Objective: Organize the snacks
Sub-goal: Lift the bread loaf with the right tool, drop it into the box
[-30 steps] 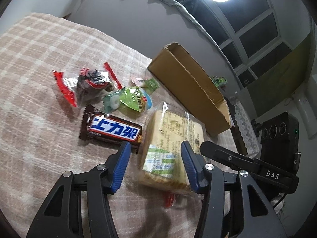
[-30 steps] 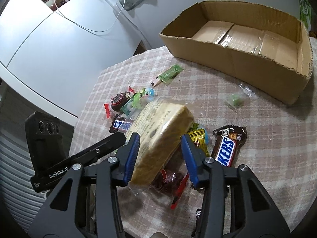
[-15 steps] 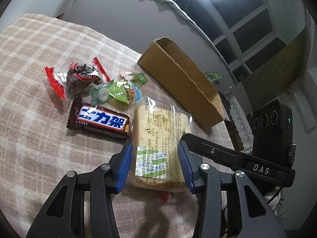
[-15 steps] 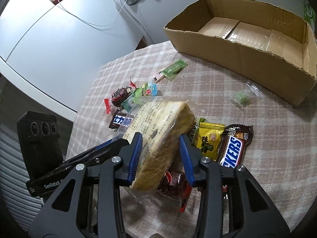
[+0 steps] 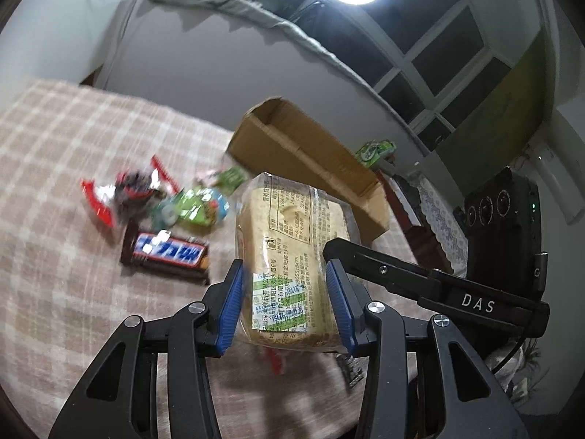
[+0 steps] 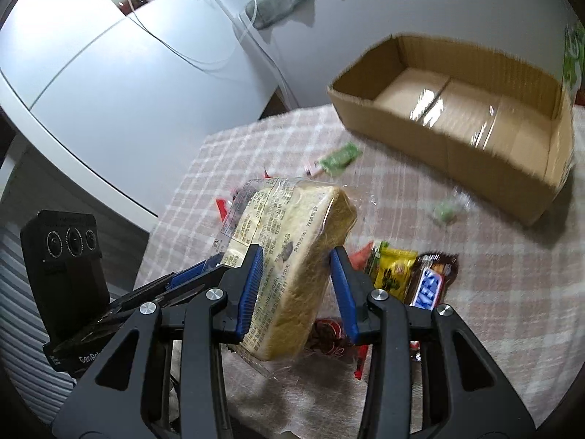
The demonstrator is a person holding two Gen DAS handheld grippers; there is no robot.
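Observation:
A clear-wrapped loaf of sliced bread (image 5: pixel 292 234) hangs above the checked tablecloth (image 5: pixel 55 183), held from two sides. My left gripper (image 5: pixel 284 274) is shut on its labelled end, blue pads pressing both faces. From the other side my right gripper (image 6: pixel 296 259) is shut on the same bread (image 6: pixel 292 226). An open cardboard box (image 6: pixel 402 139) with a bare floor stands beyond, at the table's far side. Loose on the cloth lie a Snickers bar (image 5: pixel 168 252), a red-wrapped sweet (image 5: pixel 124 190) and a green packet (image 5: pixel 197 205).
In the right wrist view a yellow packet (image 6: pixel 393 270), a second Snickers bar (image 6: pixel 431 285), a small green sweet (image 6: pixel 446 212) and a green stick packet (image 6: pixel 338 159) lie between the bread and the box. White cabinet doors (image 6: pixel 109 73) stand past the table's left edge.
Both grippers closed onto the bread and lifted it off the cloth. The snacks underneath now show, and the box sits farther below in both views.

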